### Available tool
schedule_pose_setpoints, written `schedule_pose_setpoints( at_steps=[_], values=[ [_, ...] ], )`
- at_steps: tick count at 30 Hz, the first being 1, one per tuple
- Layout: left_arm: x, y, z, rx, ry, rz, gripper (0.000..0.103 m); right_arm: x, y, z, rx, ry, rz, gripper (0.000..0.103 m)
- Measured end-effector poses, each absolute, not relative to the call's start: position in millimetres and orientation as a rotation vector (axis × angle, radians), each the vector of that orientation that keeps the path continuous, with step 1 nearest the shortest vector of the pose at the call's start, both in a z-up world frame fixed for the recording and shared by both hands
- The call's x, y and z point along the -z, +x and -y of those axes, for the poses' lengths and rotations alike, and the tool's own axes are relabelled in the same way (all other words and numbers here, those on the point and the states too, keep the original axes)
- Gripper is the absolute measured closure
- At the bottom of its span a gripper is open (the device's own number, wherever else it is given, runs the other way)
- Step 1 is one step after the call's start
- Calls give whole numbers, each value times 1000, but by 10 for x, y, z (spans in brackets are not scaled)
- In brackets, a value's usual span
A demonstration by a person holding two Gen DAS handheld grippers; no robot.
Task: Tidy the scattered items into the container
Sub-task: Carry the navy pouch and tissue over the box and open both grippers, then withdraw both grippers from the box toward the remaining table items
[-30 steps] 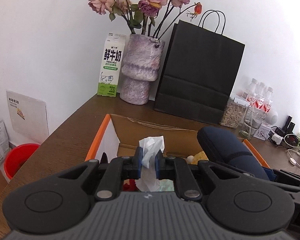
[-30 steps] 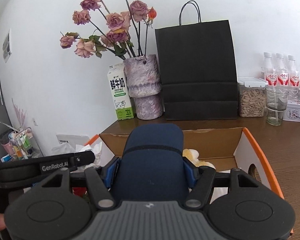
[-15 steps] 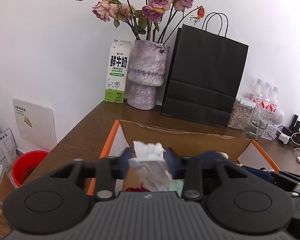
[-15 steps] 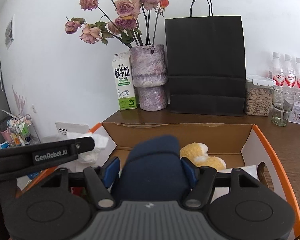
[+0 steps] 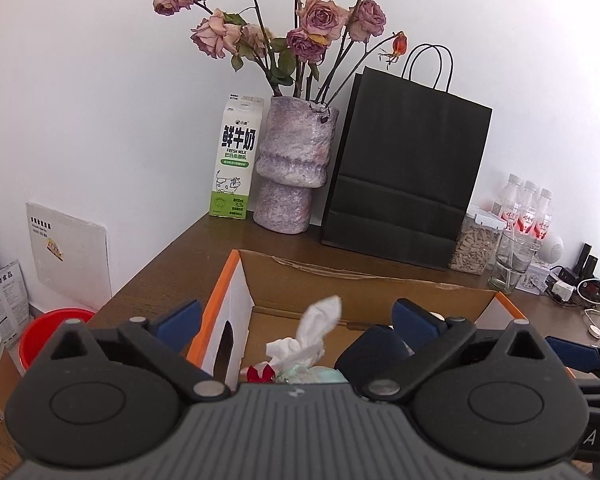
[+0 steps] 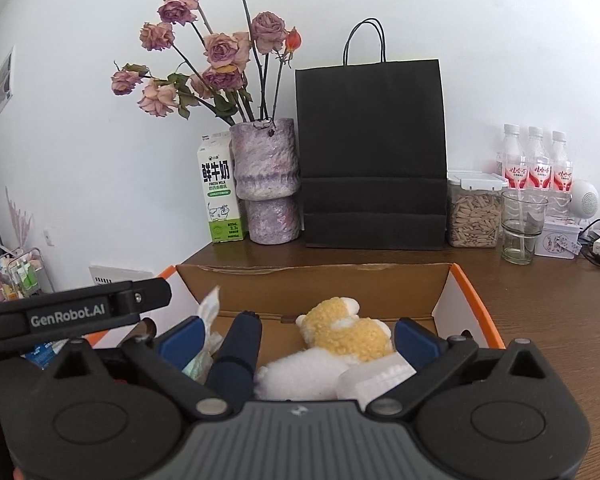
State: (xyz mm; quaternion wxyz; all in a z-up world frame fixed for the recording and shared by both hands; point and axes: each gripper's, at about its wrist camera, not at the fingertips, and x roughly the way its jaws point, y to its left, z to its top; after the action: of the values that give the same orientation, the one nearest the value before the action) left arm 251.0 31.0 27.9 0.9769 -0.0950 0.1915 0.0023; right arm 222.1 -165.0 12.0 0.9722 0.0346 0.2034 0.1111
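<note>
Hovering side by side over an open cardboard box (image 5: pixel 364 280), both grippers are letting go. The left gripper (image 5: pixel 296 314) is spreading its blue-tipped fingers (image 5: pixel 180 316) wide; a crumpled white tissue (image 5: pixel 312 336) is standing loose between them, touching neither pad, its lower end resting among the things in the box. The right gripper (image 6: pixel 296 334) is opening its fingers (image 6: pixel 414 338) too, and nothing is being pinched there. Below them, inside the box (image 6: pixel 316 284), a dark blue case (image 6: pixel 238 350) is lying tilted on the pile, just beside a yellow and white plush toy (image 6: pixel 340 340) and a white packet (image 6: pixel 374 380). The box, orange along its rim, is sitting on a brown wooden surface (image 6: pixel 560 300). Behind it, against the white wall, a milk carton (image 5: pixel 236 160), a purple vase (image 5: pixel 294 164) of dried roses and a black paper bag (image 5: pixel 404 172) are standing in a row, with a jar (image 6: pixel 474 210), a glass (image 6: pixel 522 226) and water bottles (image 6: pixel 534 160) further right.
</note>
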Motion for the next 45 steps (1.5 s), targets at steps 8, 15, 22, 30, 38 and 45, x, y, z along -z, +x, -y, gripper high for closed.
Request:
schedule_pose_setpoints(
  at_steps=[8, 15, 22, 30, 38, 45],
  values=[
    [-233, 2445, -301, -14, -157, -378, 0, -112, 2142, 1663, -220, 54, -402, 2],
    [-170, 2329, -312, -3, -133, -373, 0, -66, 2016, 1785, -188, 62, -385, 2],
    [-102, 2204, -316, 2, -124, -356, 0, 15, 1845, 1926, -185, 77, -346, 1],
    [-15, 1887, -283, -14, -79, -353, 0, 76, 1550, 1981, -188, 39, -325, 1],
    [49, 1447, -303, 2, -70, -404, 0, 122, 1116, 2007, -217, -18, -370, 1],
    [199, 1092, -247, 49, -35, -478, 0, 217, 691, 2058, -239, -32, -426, 1]
  ],
)
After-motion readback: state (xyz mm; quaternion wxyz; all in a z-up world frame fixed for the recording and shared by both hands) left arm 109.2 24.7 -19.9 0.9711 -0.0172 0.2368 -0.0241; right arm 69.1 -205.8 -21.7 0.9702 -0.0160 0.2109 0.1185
